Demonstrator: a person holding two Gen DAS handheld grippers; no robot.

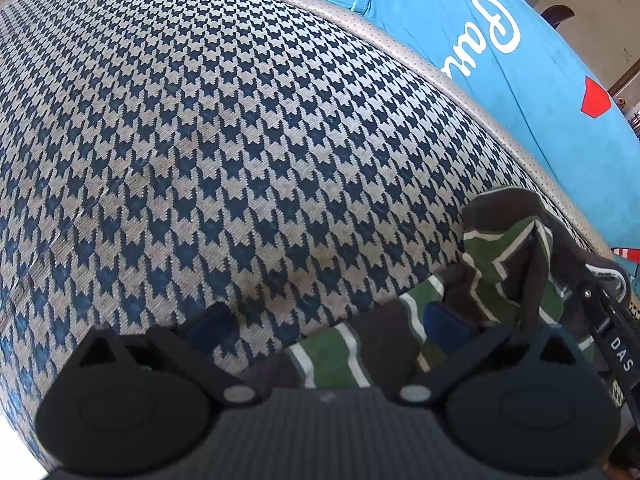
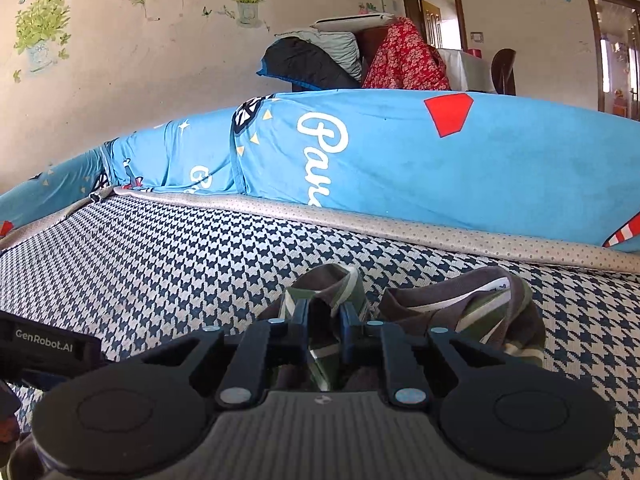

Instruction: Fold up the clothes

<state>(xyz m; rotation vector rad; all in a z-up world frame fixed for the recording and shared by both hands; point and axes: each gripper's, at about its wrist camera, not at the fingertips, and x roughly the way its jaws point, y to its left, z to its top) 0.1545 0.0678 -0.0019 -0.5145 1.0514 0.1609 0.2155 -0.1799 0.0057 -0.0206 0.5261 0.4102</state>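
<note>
The striped garment (image 2: pixel 460 312), brown and green with white lines, lies bunched in two humps on the houndstooth mattress (image 1: pixel 240 140), near the blue bedding (image 2: pixel 400 152) at the far edge. The right gripper (image 2: pixel 325 328) has its fingers narrowed, pinching a fold of it. The left gripper (image 1: pixel 328 324) has its fingers spread wide over a flat stretch of the cloth, gripping nothing.
</note>
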